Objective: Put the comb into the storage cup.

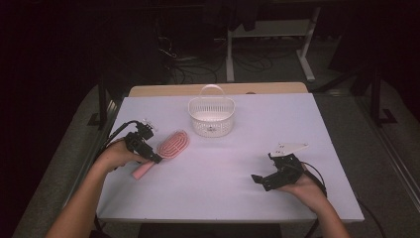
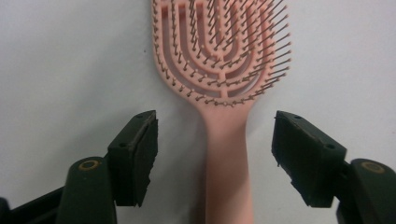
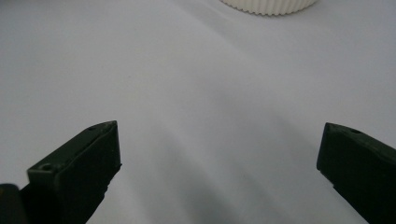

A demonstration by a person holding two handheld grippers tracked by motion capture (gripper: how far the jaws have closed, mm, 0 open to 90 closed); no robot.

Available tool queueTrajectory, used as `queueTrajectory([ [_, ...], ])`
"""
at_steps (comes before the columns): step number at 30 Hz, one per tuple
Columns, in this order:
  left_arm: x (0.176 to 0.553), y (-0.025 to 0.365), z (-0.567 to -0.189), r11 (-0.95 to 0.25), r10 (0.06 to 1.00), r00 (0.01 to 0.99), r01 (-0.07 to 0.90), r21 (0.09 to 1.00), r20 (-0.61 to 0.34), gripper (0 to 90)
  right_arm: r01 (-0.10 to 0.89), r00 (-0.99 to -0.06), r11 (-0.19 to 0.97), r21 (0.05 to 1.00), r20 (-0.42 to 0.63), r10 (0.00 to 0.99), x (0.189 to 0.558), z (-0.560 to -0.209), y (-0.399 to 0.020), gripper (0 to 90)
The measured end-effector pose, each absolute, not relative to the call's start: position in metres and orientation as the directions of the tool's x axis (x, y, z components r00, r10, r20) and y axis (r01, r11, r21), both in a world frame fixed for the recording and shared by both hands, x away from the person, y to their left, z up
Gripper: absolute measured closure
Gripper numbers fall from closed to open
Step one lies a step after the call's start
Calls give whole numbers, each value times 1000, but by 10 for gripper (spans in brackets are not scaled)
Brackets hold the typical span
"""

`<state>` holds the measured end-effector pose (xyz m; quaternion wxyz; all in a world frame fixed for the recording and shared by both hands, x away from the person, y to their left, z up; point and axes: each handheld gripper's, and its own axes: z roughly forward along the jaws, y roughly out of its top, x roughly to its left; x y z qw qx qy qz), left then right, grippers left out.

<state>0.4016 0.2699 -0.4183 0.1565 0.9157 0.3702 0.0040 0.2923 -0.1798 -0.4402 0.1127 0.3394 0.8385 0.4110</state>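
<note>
left gripper [image 2: 215, 154] fingers wide open, one each side of pink brush [image 2: 224, 93] handle, holding nothing | handle runs straight between them | right gripper [image 1: 267, 179] open, empty, well apart

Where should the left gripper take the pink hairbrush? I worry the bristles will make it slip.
Grip the pink hairbrush by its handle, not the bristled head. The handle is narrow, smooth and straight, lying flat on the white table bristles up. Come from above, as the left gripper already sits: open, one of its fingers each side of the handle.
</note>
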Motion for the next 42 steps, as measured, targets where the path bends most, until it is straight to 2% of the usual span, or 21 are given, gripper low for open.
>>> queueTrajectory([
  [15,405,266,-425,-692,680,725,683,235,-106,466,477,-744,432,765,90,662,292,-440,-180,0],
  [26,406,258,-426,-712,672,735,674,197,-90,539,478,-743,430,766,91,663,293,-440,-180,0],
  [42,406,251,-426,-729,670,741,667,154,-37,594,479,-742,429,766,92,664,292,-440,-180,0],
])
